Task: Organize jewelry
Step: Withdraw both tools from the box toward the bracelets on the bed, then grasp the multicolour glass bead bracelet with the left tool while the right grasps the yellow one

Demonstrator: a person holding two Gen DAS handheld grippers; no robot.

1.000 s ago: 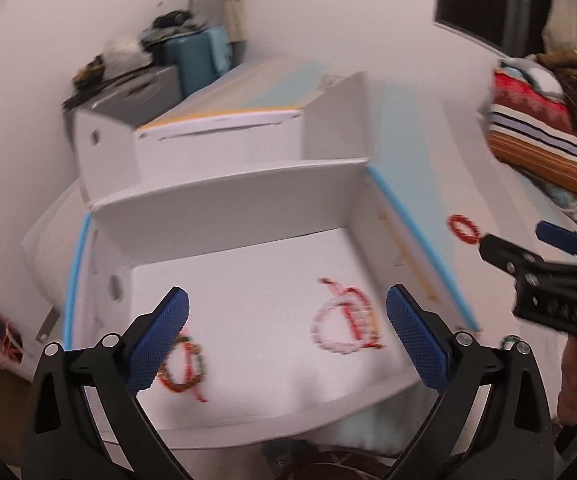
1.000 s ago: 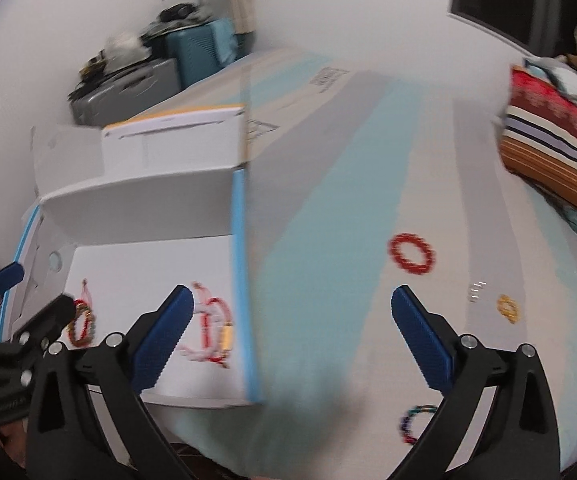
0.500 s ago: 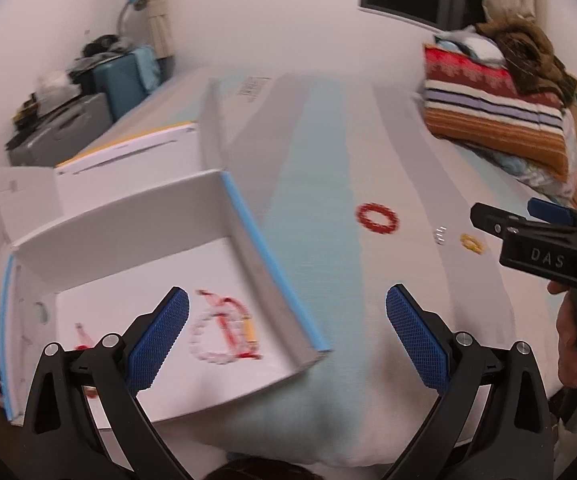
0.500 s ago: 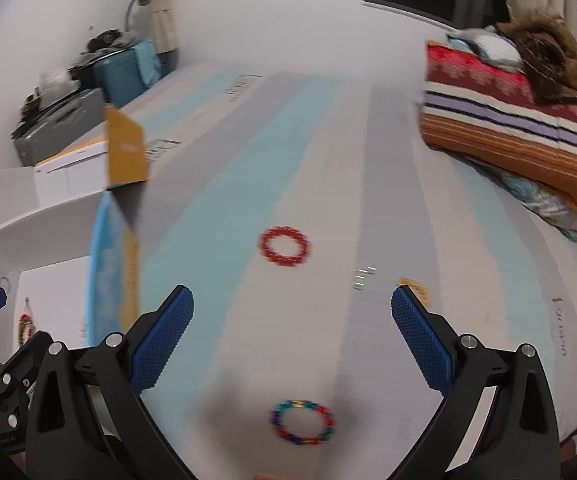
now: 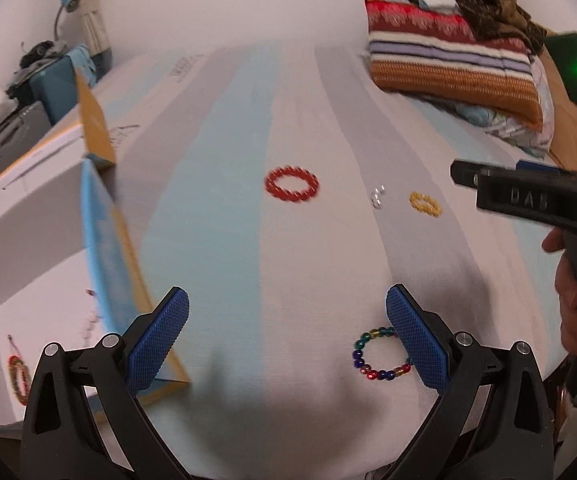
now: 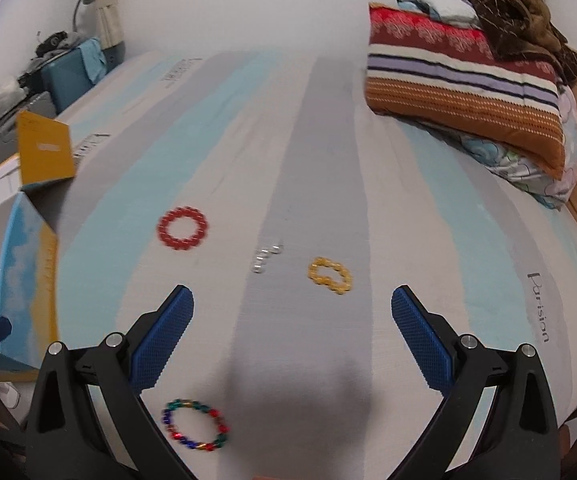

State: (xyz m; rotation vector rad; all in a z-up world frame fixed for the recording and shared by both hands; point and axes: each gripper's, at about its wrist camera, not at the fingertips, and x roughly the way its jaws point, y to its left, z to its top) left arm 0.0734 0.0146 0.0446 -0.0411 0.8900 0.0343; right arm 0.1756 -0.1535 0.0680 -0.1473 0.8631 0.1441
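Both grippers hang over the striped bedsheet (image 6: 328, 120) with jaws spread wide and nothing held: the left gripper (image 5: 286, 340) and the right gripper (image 6: 292, 340). Ahead of the right gripper, between its finger lines, lie the yellow bracelet (image 6: 329, 275) and a small silver piece (image 6: 264, 258); the red bracelet (image 6: 182, 227) sits ahead and left of it, and the multicolour bracelet (image 6: 195, 425) lies close under its left finger. Seen from the left gripper, that multicolour bracelet (image 5: 382, 354) touches the inside of the right-hand pad (image 5: 416, 344), and the box (image 5: 100, 240) stands to its left with 2 bracelets inside. My guess is the next pick is 1 of the 4 loose pieces. Risks: closing on a flat bracelet on soft sheet could pinch cloth with the beads or push the ring away; the silver piece looks tiny and may slip between the pads; carrying a piece leftward could catch the box's raised wall. Hard to read: both views are motion-blurred, so the silver piece could be earrings or a clasp, I cannot tell. The box's interior is mostly cut off, its contents smeared. Only the right gripper's nose and a hand (image 5: 576, 308) show at the left view's edge.
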